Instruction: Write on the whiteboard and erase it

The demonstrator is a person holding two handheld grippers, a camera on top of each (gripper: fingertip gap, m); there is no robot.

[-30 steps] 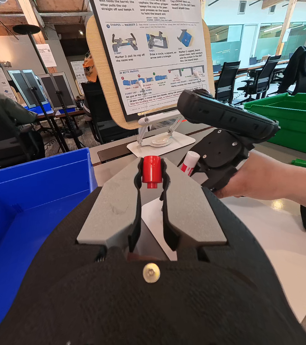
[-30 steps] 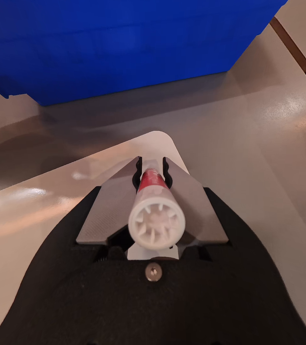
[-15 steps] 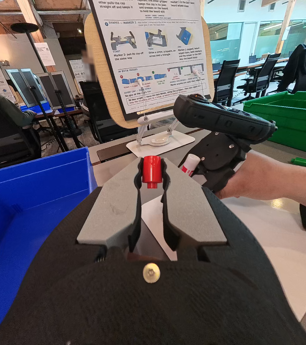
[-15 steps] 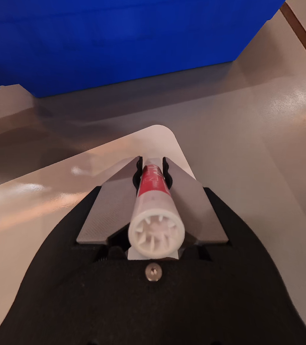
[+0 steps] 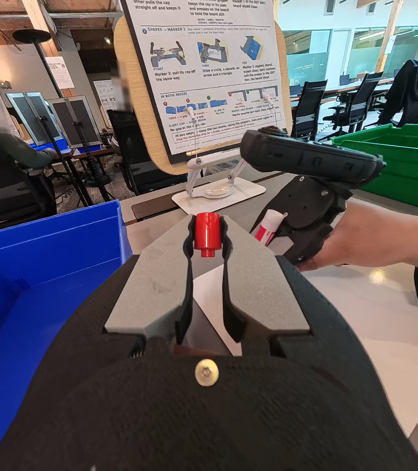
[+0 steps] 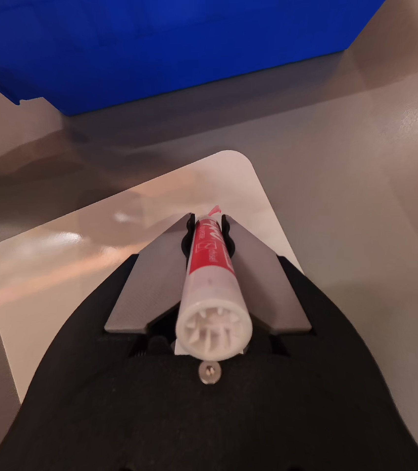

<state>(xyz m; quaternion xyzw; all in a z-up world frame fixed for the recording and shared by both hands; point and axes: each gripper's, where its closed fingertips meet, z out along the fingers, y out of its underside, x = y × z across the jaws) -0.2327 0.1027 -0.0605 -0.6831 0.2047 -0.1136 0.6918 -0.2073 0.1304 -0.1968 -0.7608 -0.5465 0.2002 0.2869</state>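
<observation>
The grey worktop carries the blue bin at twelve o'clock and the whiteboard flat beneath the right tongs. These are clamped on the red marker, its tip just starting a red stroke near the board's far corner. The left tongs grip the red cap above the board's edge, not pressing on it. Unbraced, the board could well skid under the stroke and smear the mark. So close to the corner, the tip may also run off onto the worktop. A steep, hard press might twist the marker in its grip.
</observation>
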